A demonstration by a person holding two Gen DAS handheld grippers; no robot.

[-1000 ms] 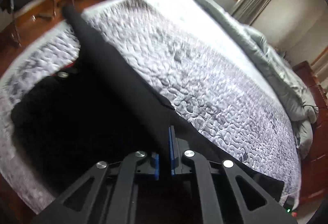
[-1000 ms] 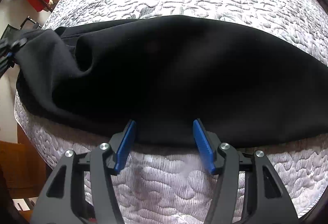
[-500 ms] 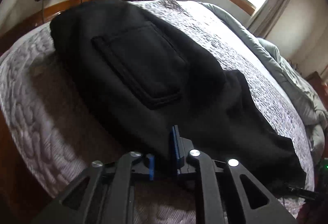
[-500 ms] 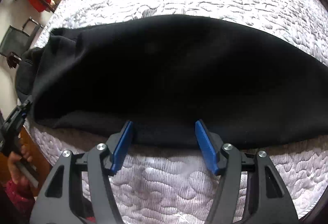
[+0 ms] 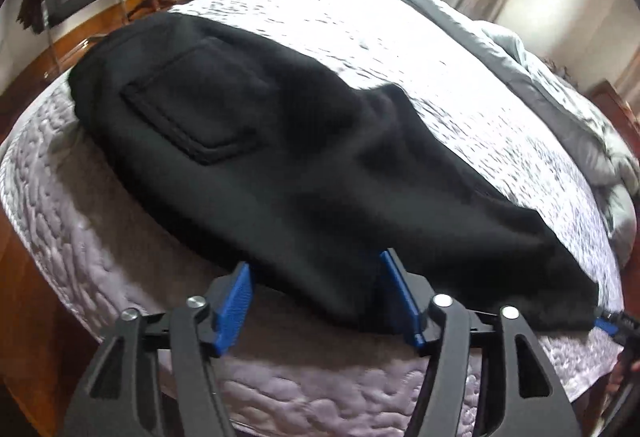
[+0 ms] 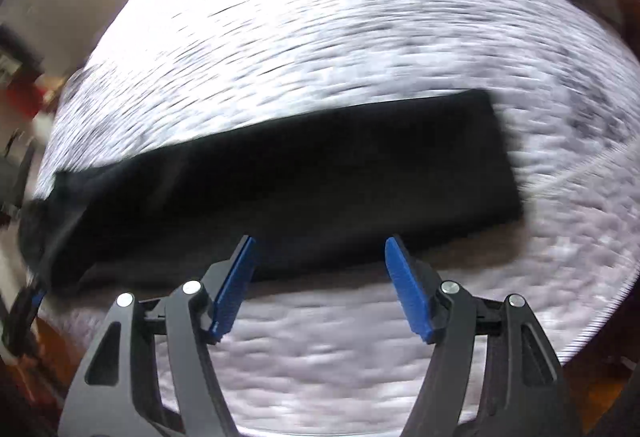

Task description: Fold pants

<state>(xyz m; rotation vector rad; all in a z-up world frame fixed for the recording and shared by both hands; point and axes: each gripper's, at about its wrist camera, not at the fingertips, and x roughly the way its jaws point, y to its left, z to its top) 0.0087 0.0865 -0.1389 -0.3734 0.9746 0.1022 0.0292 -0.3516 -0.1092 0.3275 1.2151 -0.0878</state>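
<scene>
On the quilted bed (image 5: pixel 420 49), the black pants (image 5: pixel 280 157) are laid flat lengthwise, pocket side up, along the near edge. The left tongs (image 5: pixel 316 273) are opening, with the near hem lying loosely between the pads. The right tongs (image 6: pixel 318 249) are opening over the near edge, nothing gripped.

- Black matt fleece-like cloth pants (image 5: pixel 304 165), soft, with a stitched patch pocket.
- Pale grey quilted cloth bedspread (image 5: pixel 460 85), puckered and rough.
- Glossy brown wooden floor (image 5: pixel 24 301).
</scene>
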